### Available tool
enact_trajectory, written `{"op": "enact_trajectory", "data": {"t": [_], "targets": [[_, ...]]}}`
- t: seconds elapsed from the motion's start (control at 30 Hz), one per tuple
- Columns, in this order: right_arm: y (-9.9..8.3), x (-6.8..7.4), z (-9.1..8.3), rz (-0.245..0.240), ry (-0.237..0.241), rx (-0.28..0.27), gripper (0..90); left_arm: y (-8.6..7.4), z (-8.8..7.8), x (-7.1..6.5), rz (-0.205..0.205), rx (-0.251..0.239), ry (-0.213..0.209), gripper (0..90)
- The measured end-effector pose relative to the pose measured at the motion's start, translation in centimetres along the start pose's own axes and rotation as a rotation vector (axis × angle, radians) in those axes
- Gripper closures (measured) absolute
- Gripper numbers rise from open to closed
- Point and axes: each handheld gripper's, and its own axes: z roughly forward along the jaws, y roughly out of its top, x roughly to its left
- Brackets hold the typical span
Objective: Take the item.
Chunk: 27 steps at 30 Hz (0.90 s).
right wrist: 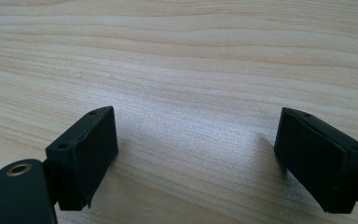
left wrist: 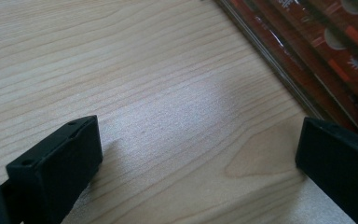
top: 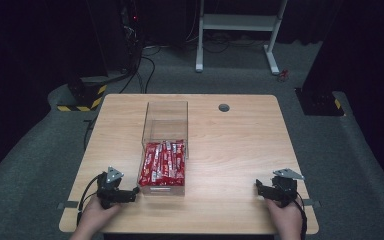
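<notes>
Both my hands sit at the near edge of the desk [top: 230, 145], each around a hand-held gripper; my left hand-held gripper [top: 130, 194] lies low on the wood, just beside the near left corner of the box [top: 165, 145], pointing toward it; its jaws stand wide with nothing but bare wood between them, and in the left gripper view [left wrist: 198, 154] the box wall [left wrist: 279, 70] runs slantwise past the far jaw, close to that jaw though I cannot tell whether they touch; my right hand-held gripper [top: 261, 189] rests well apart from the box, near the right edge of the desk, pointing inward; in the right gripper view [right wrist: 196, 144] its jaws are spread wide too, over plain wood grain, holding nothing; the box is clear plastic, long and narrow, lying left of the desk's middle with one end toward me; red packets [top: 162, 164] fill its near half in a packed heap, and the far half looks bare; a small round grommet [top: 224, 107] sits in the desk near the far edge, right of the box
</notes>
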Motion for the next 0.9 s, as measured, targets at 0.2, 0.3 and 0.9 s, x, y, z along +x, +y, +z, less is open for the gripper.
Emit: {"op": "enact_trajectory", "data": {"t": [0.2, 0.3, 0.9], "targets": [[0.02, -0.01, 0.03, -0.003, 0.000, 0.000, 12.9, 0.00, 0.00, 0.00, 0.000, 0.000, 0.000, 0.7], [0.02, -0.01, 0.03, -0.003, 0.000, 0.000, 12.9, 0.00, 0.00, 0.00, 0.000, 0.000, 0.000, 0.6], [0.04, -0.02, 0.06, -0.009, 0.005, 0.002, 11.9, -0.02, -0.04, 0.01, -0.001, 0.001, 0.000, 0.6]]}}
